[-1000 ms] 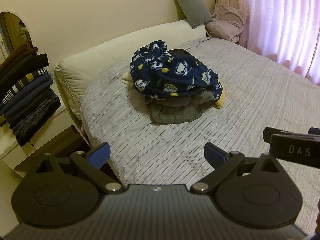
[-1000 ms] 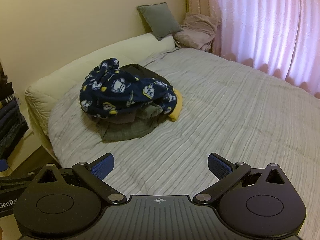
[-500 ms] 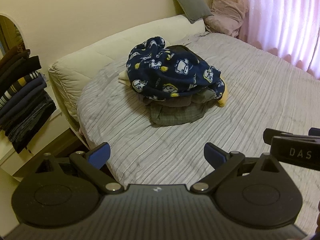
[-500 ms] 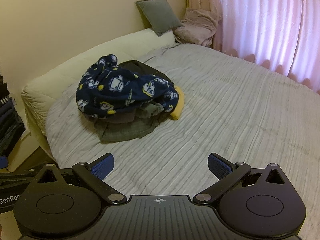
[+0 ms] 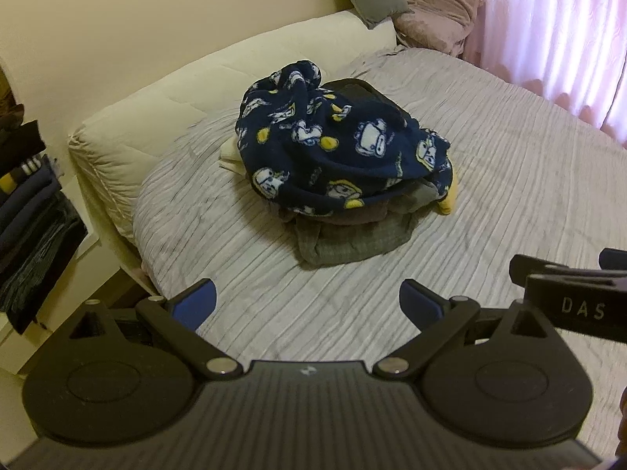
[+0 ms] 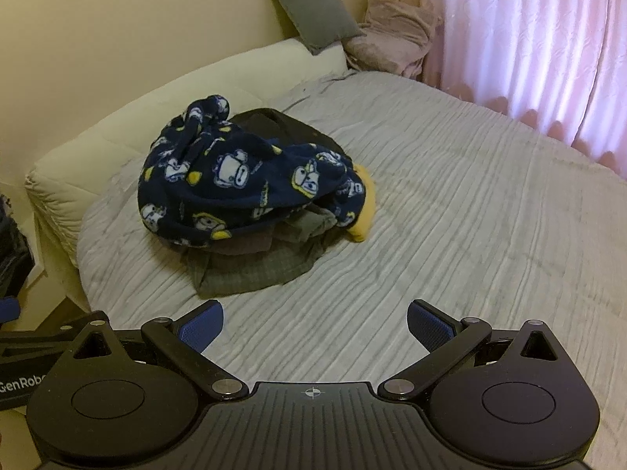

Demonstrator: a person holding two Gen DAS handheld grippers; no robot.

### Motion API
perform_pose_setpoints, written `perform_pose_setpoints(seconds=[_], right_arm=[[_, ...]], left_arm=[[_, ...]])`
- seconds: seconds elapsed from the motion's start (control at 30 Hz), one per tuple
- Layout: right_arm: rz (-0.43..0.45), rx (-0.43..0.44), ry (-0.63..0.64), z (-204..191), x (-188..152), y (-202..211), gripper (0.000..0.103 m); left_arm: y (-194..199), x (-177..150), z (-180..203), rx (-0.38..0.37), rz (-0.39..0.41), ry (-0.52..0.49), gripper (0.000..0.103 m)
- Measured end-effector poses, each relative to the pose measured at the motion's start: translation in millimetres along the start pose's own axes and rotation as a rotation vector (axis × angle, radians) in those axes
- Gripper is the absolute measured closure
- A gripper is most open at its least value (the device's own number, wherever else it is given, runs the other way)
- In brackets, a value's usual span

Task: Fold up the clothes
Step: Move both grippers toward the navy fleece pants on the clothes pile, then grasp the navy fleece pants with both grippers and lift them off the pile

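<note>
Grey ribbed bedspread (image 6: 470, 215) on the bed, cream padded headboard (image 5: 164, 117) along the wall, a grey cushion (image 6: 313, 11) propped by a pinkish blanket (image 6: 392, 35), pink curtains (image 6: 548, 39) right.

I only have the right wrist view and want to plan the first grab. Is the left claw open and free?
Observer: Yes. The left claw is open, with nothing between its fingers.
Operator: Is anything hidden on the pile's left side?
Observer: A cream folded cloth peeks out from under the navy monkey-print fleece garment.
Operator: What's beyond the bed's left edge? I only see a dark sliver.
Observer: It's a tall stack of dark folded clothes, one of them yellow-striped.
</note>
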State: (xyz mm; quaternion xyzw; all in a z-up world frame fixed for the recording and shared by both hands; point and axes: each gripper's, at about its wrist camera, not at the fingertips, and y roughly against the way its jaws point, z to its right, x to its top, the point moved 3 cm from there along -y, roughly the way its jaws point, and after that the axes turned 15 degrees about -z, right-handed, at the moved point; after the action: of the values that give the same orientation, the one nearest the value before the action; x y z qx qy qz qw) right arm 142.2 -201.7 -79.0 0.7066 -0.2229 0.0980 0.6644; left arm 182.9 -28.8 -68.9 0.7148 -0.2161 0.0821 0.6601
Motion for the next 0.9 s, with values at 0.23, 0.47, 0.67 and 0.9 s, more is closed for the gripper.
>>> perform_pose_setpoints(seconds=[0.23,0.47,0.67,0.9], right_arm=[[-0.037,-0.024,-0.022,-7,29,-26,0.0],[-0.045,-0.039,-0.029,-20,54,-46,0.0],[-0.037,-0.063,-0.034,-33,71,-63,0.0],[-0.054,-0.064,-0.083,-41,87,-85,0.0]], left_arm=[[-24,33,-14,-0.015,-0.026,-0.019,0.004],[-42,61,-32,-0.024,-0.037,-0.034,0.004],[-59,84,-48,-0.031,-0.051,-0.049,0.004],[-86,110,-70,-0.052,-0.073,-0.069,0.004]])
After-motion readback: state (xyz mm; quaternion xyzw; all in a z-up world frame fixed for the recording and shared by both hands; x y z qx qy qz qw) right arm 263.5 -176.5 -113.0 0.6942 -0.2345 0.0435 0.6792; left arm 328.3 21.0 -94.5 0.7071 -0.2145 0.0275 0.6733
